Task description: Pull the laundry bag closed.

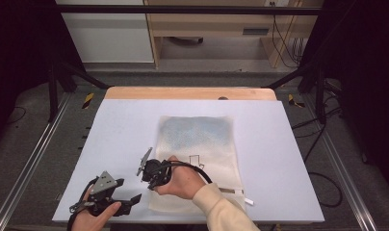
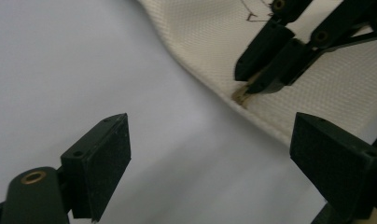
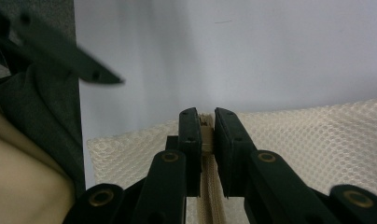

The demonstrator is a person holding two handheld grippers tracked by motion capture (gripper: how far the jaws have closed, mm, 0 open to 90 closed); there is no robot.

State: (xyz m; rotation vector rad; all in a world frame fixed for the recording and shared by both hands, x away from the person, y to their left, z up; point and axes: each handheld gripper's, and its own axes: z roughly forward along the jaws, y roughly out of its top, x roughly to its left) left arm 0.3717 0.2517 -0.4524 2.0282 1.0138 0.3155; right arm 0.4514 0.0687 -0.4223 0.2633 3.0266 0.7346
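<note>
While zipped: mesh bag [image 1: 197, 139] (blue contents [image 1: 195, 132])

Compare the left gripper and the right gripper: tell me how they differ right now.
The left gripper has its fingers spread wide with nothing between them; the right gripper is shut on the zipper of the mesh bag.

The left gripper hovers over the bare white table beside the bag; the right gripper sits at the bag's edge.

Both are black two-finger tools, each held in one hand.

Even, bright light on the table, dark surroundings; both gripper views soft and blurred up close.
</note>
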